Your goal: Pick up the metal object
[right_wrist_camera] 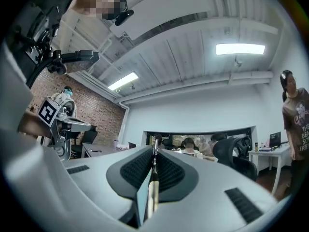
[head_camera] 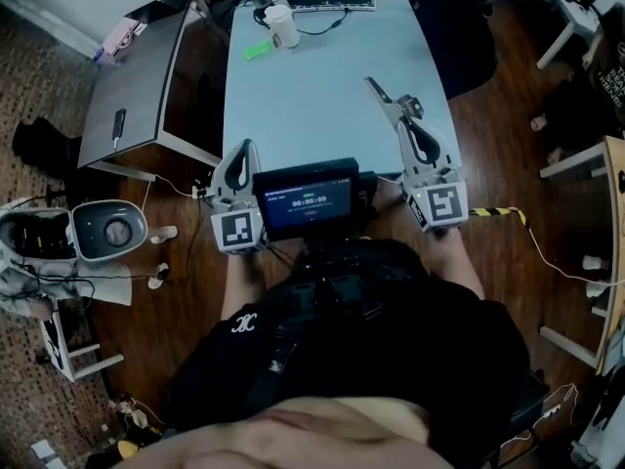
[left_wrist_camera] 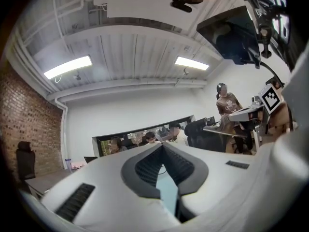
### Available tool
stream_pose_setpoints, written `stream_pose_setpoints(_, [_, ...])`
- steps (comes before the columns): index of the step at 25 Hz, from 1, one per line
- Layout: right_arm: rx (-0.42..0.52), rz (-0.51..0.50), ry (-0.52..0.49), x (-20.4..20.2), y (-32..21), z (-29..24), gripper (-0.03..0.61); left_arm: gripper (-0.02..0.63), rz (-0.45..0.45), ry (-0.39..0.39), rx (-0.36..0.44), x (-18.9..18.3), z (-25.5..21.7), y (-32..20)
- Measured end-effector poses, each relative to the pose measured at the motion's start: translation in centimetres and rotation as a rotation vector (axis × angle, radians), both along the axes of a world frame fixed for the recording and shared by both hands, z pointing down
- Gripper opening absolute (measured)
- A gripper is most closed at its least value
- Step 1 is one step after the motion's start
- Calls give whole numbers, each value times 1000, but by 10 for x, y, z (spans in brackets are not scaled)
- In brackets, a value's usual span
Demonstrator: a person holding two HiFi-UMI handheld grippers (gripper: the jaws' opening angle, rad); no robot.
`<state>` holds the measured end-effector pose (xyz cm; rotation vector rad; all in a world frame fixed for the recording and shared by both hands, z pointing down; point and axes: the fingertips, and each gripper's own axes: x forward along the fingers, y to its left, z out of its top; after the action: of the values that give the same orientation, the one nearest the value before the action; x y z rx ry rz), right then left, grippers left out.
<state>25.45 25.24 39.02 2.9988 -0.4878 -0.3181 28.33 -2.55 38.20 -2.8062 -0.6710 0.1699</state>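
Jaws of the right gripper [right_wrist_camera: 154, 153] pressed together on the metal object [right_wrist_camera: 152, 192], a thin bright strip standing edge-on between the pads. Its tip pokes out past the jaw tips on the far side. In the head view it shows as a sliver [head_camera: 376, 89] ahead of the right gripper [head_camera: 394, 103], over the pale blue worktop [head_camera: 322, 96] and apparently clear of it. The pick looks done.

Jaws of the left gripper [left_wrist_camera: 162, 146] meet at the tips, with nothing between them.

Risks, as judged:
- The strip is narrow and smooth and is pinched along a slim line. A jolt or quick swing could let it pivot in the pads or slide out.
- If it drops, it could land on the worktop or go over the right edge to the floor.
- Any easing of the squeeze would free it at once.

Pose:
- The right gripper is held out from the person, tilted a little upward, its nose aimed far and slightly left. The marker cube sits at the near end.
- The left gripper [head_camera: 250, 147] is about level, by the near edge of the worktop and just left of the chest-mounted screen [head_camera: 308, 201], well apart from the right one.
- A cup [head_camera: 281, 25] stands at the far end, untouched.
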Motion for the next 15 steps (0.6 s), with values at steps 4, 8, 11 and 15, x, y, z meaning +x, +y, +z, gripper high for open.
stream_pose_setpoints(4, [-4,-10,24,-24,3,-8,3,-6,30,-16,4,-8,6,13])
stream_pose_setpoints(8, [-6,11,6,-51,2,-14,3,-6,90,-24,-10,-19,3,25])
stream_pose_setpoints(11, [-7,30,13,-63,7,-16,3,-6,118,-30,-25,-22,0,31])
stream_pose_setpoints(15, [7,56,22,-78,8,-17,2,-6,139,-41,-32,-33,0,27])
